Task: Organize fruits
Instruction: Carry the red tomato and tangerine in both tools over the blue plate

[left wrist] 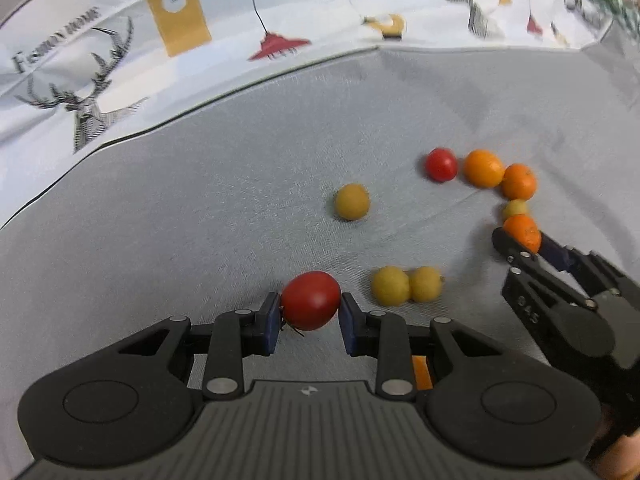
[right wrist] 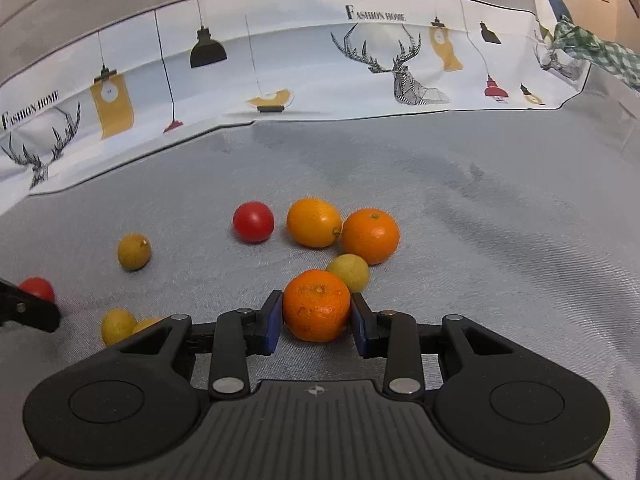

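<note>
Fingers [left wrist: 273, 322] pinch glossy red tomato [left wrist: 311, 300] | mandarin [right wrist: 317, 305] orange, dimpled

Red tomato [left wrist: 311, 300], orange mandarin [right wrist: 316, 306], grey cloth [right wrist: 480, 240]

"FASHION HOME" on printed cloth [right wrist: 280, 48]

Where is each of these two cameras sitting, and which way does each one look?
Left wrist view: sits on the left tool, looks down along its fingers at the red tomato they clamp; the right tool shows at the right edge.
Right wrist view: sits on the right tool, looks forward and down at the orange it clamps; the left tool's tip shows at left.
Shared: the grey cloth and scattered fruit.
</note>
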The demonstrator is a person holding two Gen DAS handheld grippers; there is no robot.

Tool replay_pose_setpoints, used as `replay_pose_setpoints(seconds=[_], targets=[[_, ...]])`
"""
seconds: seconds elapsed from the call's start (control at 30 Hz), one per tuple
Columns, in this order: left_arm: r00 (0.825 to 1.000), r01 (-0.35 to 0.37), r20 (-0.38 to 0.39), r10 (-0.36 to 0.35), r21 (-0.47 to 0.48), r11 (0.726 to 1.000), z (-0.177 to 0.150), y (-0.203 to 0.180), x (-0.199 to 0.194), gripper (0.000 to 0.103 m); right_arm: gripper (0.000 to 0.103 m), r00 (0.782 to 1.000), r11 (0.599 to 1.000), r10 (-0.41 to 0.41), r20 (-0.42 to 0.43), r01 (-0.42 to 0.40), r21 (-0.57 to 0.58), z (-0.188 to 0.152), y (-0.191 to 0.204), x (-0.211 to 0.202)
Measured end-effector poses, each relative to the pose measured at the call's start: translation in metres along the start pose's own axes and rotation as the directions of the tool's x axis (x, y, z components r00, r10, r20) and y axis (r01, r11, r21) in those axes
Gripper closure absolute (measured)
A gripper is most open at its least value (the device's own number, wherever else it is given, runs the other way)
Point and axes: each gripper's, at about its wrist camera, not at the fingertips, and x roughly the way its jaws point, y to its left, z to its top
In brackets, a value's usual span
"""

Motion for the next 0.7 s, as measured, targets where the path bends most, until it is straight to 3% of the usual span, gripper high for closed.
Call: replay_pose_setpoints(seconds=[0.23,0.37,0.53,0.7], targets=[[0.998,0.007,0.062,-0.002,-0.082,0.997,-0.049,-0.001,-0.099,0.069,0.067,0.998,0.997,0.035,0.055,-0.039,0.063,0.011,-0.018,-0.061],[0.998,-0.015,0.06,0.024,-0.141,0.99,-0.098,0.009,-0.151,0.069,0.067,0.987,0.988,0.141,0.077,-0.145,0.05,0.005,-0.021,-0.126],[0.996,-0.069,0.047,0.082,-0.225,0.972,-0.165,0.036,-0.204,0.069,0.066,0.948,0.947,0.318,0.033,-0.316,-0.048,-0.022,0.007,-0.213],[0.982,-0.151,0.059,0.178,-0.308,0.939,-0.232,0.063,-0.251,0.069,0.066,0.884,0.873,0.467,-0.008,-0.462,-0.156,-0.041,0.047,-0.279]])
